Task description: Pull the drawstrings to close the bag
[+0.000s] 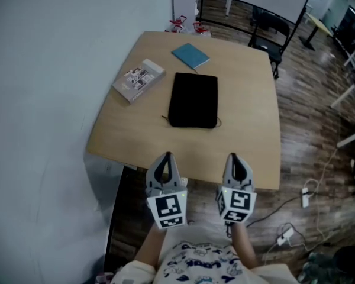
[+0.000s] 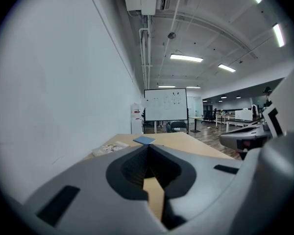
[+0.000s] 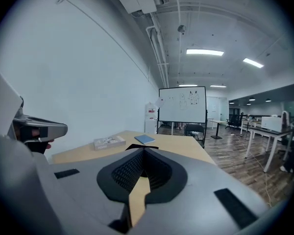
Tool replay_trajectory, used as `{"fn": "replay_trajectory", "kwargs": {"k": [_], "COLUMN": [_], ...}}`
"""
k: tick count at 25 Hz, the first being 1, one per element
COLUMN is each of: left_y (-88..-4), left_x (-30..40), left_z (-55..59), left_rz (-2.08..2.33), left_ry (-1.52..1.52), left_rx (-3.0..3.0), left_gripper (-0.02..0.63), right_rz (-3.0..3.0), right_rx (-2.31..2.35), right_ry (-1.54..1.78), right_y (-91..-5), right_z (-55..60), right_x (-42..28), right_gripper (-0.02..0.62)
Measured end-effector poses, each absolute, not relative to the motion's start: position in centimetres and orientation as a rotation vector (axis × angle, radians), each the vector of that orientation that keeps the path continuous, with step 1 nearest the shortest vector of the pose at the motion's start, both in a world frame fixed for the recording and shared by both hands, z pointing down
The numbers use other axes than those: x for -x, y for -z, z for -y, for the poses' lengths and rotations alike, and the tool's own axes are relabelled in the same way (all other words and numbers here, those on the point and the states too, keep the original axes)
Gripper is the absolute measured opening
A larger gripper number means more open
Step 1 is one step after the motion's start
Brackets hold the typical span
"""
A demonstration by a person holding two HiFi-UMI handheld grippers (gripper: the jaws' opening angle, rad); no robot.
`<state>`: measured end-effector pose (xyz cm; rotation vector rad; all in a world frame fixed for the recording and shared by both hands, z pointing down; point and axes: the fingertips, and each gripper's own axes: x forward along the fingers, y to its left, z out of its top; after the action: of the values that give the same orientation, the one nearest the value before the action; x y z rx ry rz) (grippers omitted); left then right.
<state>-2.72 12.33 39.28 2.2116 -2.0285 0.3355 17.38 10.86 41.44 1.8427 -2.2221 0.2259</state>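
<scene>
Bag: flat black fabric rectangle | left tongs, right tongs: closed, empty

The left tongs and right tongs are grey tapered shells, each with a dark teardrop opening and, at its near end, a white cube printed with black square markers. Up close the pads are black and ribbed, and black slots mark the grey shells. The person wears a white shirt with dark blue print.
</scene>
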Motion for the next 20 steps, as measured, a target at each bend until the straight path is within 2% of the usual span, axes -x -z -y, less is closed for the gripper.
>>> {"fn": "replay_trajectory", "kwargs": {"k": [12, 20], "left_y": [-42.8, -49.9], "left_x": [8.5, 10.8], "left_z": [3.3, 7.5], "left_rz": [1.893, 1.684], "left_ry": [-0.452, -0.549], "left_rx": [-2.161, -2.011], "left_gripper": [-0.002, -0.002], "right_rz": [2.045, 1.903], "right_rx": [-1.897, -1.891], "right_ry": [-0.356, -0.457], "right_y": [-44.0, -48.0], "right_z": [3.8, 8.2], "right_x": [-14.8, -15.0], "right_gripper": [-0.002, -0.002]}}
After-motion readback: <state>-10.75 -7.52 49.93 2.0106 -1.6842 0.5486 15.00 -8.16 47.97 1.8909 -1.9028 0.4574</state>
